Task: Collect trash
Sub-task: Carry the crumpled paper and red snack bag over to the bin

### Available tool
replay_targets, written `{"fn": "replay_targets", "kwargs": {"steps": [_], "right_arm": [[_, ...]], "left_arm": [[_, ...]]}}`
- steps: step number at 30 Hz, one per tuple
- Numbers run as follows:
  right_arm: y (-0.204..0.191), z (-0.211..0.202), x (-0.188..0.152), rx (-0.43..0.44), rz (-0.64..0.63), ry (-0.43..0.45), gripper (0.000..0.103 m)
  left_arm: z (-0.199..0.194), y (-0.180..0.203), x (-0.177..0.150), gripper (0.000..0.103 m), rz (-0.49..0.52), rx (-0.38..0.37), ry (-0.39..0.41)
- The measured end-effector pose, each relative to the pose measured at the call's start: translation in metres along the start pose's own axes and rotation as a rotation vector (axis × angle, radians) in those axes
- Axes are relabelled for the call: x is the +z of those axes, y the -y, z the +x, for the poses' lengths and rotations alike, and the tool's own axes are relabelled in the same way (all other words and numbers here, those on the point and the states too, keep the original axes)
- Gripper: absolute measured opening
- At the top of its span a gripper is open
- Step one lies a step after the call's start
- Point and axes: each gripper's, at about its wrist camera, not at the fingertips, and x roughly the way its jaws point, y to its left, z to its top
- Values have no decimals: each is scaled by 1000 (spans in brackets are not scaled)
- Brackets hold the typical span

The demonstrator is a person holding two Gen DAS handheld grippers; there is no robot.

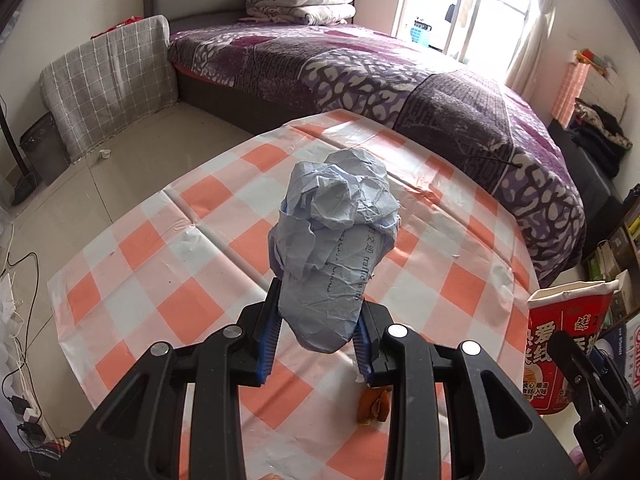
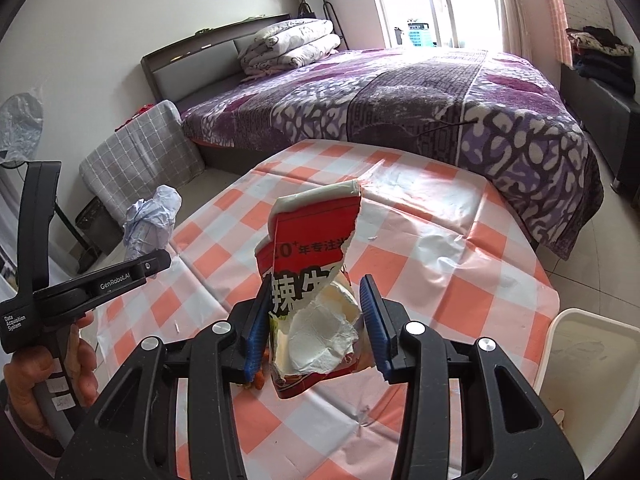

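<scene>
Black finger arms with blue pads fill the bottom of the left wrist view, where the left gripper (image 1: 318,330) is closed narrowly on a crumpled ball of pale blue paper (image 1: 336,240). The paper stands up from the pads, clear above the checked tablecloth (image 1: 160,248), faint printed text on its lower part. Just beyond the gripper, on the cloth, lies a small brown scrap (image 1: 374,404), partly hidden behind one finger.

The right gripper (image 2: 316,328) has a torn red-and-white noodle cup (image 2: 312,280) between its blue pads. Its left pad presses the cup's wall; the right pad sits at the cup's ragged edge, and contact there is hard to judge. The cup hangs above the cloth, its white inside showing through the tear.

Only the right wrist view shows the hand (image 2: 48,376) around the left gripper's handle, left of the table, with the paper ball raised beside the cloth's left edge. It alone also shows a white bin (image 2: 592,360) at the table's right edge. The left wrist view alone shows the cup's printed red side (image 1: 568,344) and part of the right gripper off the table's right edge. Beyond the table, both show a bed (image 1: 400,76) with a purple cover.
</scene>
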Motion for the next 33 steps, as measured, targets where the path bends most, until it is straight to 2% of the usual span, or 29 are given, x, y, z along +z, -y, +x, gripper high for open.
{"fn": "replay_targets", "kwargs": {"steps": [13,33], "right_arm": [[38,-28,4,-68,96,63,41],[132,-85,-8,-241,348,151,42]], "left_arm": [[-11,58,-6,32,84,-64,16],[-30,154,-29,32,229,-165,25]]}}
